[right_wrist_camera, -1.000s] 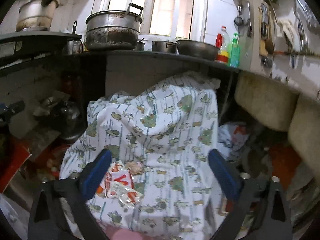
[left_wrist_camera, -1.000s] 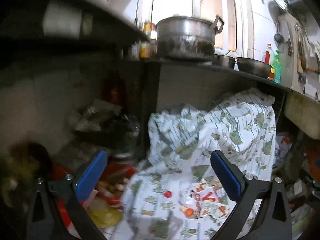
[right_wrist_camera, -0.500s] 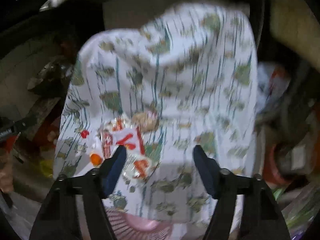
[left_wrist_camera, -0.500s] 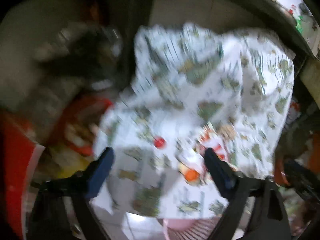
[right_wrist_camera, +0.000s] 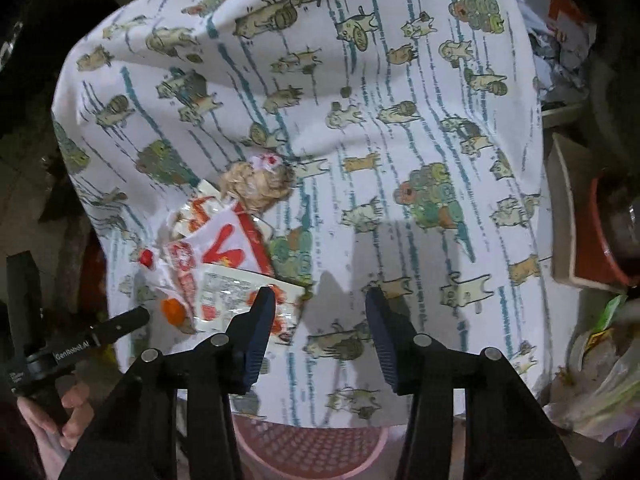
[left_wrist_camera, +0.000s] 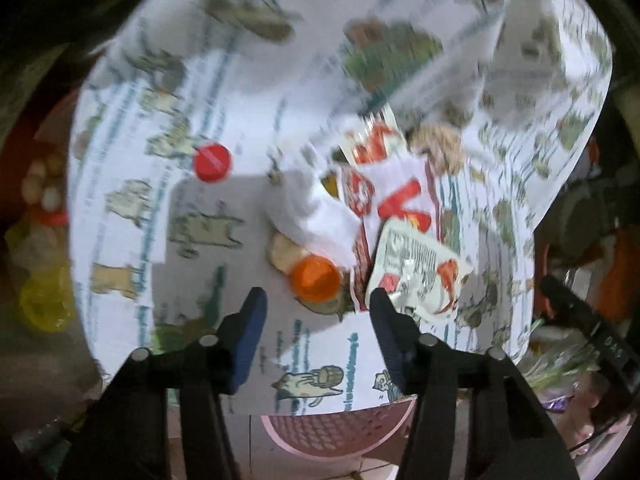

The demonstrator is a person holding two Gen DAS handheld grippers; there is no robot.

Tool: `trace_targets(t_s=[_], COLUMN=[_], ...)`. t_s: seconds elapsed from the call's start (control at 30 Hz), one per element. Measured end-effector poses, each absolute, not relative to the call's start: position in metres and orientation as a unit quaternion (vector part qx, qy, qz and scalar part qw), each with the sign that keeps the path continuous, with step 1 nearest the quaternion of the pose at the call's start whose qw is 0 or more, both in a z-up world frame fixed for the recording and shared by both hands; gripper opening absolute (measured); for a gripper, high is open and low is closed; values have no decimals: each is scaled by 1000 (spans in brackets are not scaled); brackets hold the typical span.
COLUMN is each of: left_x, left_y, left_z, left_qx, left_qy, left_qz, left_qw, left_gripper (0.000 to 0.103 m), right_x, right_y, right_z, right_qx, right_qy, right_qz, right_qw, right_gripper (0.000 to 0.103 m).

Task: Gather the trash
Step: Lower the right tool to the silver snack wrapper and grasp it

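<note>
The trash is a small heap lying on a white cloth printed with cartoon cats and teal stripes (right_wrist_camera: pixel 400 120). It comprises a red-and-white crinkled plastic snack wrapper (left_wrist_camera: pixel 396 196), a silvery printed sachet (left_wrist_camera: pixel 416 272) at its 6 o'clock, a crumpled white tissue (left_wrist_camera: pixel 316 216), an orange round bottle cap (left_wrist_camera: pixel 315 284), a red round bottle cap (left_wrist_camera: pixel 212 162) lying apart at 10 o'clock of the heap, and a beige crumpled wad (right_wrist_camera: pixel 256 186) at 12 o'clock of the wrapper.

The left gripper (left_wrist_camera: pixel 318 328) hangs over the orange cap with its jaws closing; nothing is pressed between them. The right gripper (right_wrist_camera: pixel 320 320) has its jaws closing over bare cloth, its left pad just beside the sachet's edge; whether they touch cannot be told.

The left wrist view is motion-blurred and the cloth pattern smeared. A hand (right_wrist_camera: pixel 60 420) on the other tool's handle is cut off at 8 o'clock of the right wrist view.

A pink perforated plastic basket (right_wrist_camera: pixel 312 452) shows under the cloth's near edge. Dark clutter surrounds the cloth: bags, cartons, a yellow plastic object (left_wrist_camera: pixel 46 300).
</note>
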State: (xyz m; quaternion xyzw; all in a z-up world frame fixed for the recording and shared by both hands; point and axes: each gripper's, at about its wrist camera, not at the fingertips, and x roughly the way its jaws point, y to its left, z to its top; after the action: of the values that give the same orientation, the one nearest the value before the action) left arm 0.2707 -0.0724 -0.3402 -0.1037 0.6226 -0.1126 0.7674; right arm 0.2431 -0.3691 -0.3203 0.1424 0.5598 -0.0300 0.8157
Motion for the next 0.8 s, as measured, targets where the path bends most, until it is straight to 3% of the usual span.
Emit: trace_targets(t_s=[0.17, 0.33, 0.5, 0.67, 0.8], left_x=[272, 278, 275, 266, 259], left_y=[-88, -91, -95, -82, -67], left_z=[-352, -363, -353, -317, -300], left_qx=[-62, -66, -57, -49, -39], left_qy=[631, 635, 621, 585, 563], left_qz=[-91, -76, -84, -81, -69], left_qw=[768, 766, 778, 805, 823], left_gripper=[49, 27, 26, 26, 26], right_x=[240, 237, 244, 263, 289], right_y=[-378, -386, -382, -351, -322], right_z=[-323, -324, -327, -317, -323], right_qx=[141, 144, 147, 102, 76], right_qy=[564, 566, 575, 564, 569], right_qz=[-33, -39, -13, 28, 86], right_qw=[813, 811, 805, 819, 814], right_gripper=[51, 51, 52, 66, 68])
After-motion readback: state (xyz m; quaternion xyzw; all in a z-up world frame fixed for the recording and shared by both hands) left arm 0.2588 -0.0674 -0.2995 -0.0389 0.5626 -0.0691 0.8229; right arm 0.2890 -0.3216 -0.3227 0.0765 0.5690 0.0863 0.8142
